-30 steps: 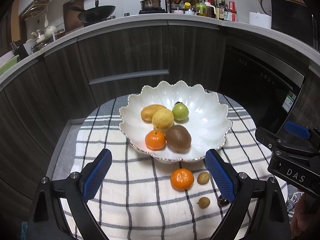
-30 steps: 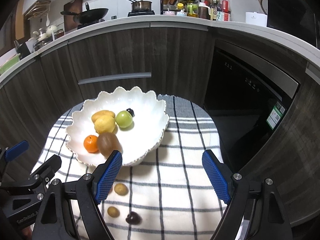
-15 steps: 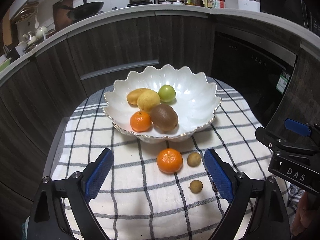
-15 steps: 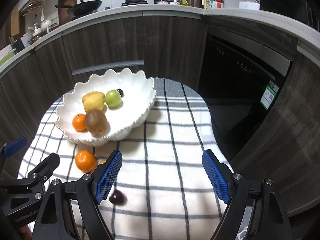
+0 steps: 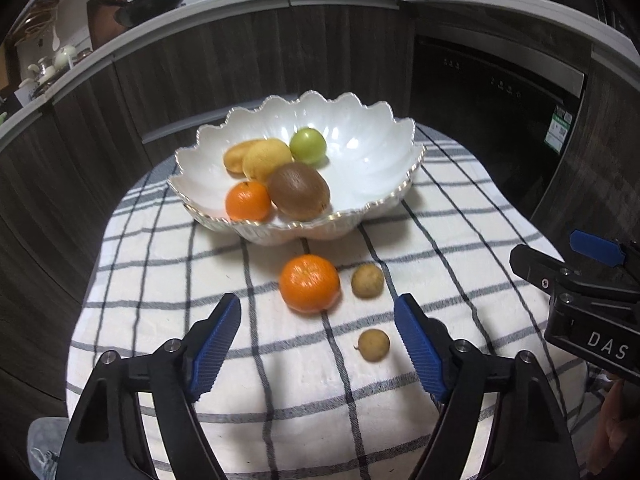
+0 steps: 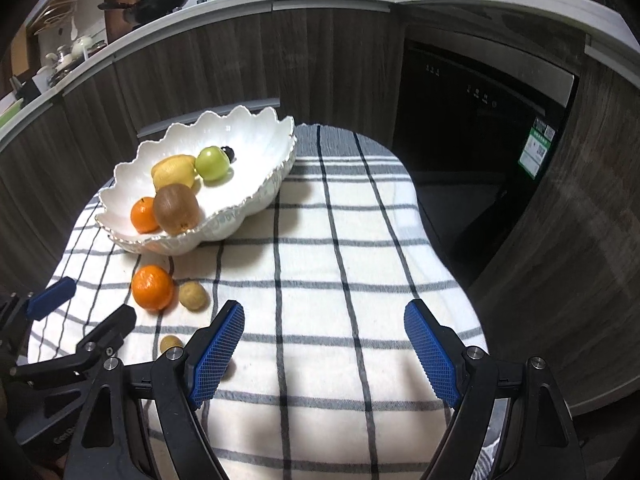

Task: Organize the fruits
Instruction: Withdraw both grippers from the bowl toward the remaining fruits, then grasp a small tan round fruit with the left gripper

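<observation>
One kiwi in bowl | long axis left-right, slightly tilted

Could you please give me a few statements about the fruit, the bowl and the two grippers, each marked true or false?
1. The kiwi lies in the bowl. True.
2. The left gripper is shut on an orange. False: it is open and empty; the loose orange lies on the cloth ahead of it.
3. Two small brown fruits lie on the cloth outside the bowl. True.
4. The green fruit sits on the cloth. False: it is in the bowl.
5. The right gripper is open over bare cloth. True.
</observation>
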Motion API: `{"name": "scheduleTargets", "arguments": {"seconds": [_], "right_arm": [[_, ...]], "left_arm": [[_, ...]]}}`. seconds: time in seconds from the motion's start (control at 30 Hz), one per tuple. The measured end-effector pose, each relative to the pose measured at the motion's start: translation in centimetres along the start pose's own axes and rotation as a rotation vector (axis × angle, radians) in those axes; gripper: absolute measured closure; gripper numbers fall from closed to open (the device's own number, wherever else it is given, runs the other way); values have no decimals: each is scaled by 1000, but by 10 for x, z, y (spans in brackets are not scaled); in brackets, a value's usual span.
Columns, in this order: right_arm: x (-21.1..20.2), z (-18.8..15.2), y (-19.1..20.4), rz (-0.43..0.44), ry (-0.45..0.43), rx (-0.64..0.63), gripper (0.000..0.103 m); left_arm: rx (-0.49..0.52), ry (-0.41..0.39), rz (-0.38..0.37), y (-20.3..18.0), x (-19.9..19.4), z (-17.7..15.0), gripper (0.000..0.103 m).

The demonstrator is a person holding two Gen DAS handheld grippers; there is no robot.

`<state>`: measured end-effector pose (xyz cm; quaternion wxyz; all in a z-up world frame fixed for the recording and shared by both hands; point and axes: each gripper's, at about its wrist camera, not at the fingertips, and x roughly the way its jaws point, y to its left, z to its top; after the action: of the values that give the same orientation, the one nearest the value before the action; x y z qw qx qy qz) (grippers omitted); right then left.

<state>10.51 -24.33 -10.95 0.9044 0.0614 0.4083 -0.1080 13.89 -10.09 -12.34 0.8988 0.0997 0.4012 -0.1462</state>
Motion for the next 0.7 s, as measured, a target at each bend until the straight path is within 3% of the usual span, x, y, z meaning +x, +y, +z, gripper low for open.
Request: {"name": "scheduleTargets", "arguments": {"seconds": [0.7], "right_arm": [[20,-11,-8,12,44,18,20]], "left_arm": [[40,101,-48,-22,42,-24,57]]}}
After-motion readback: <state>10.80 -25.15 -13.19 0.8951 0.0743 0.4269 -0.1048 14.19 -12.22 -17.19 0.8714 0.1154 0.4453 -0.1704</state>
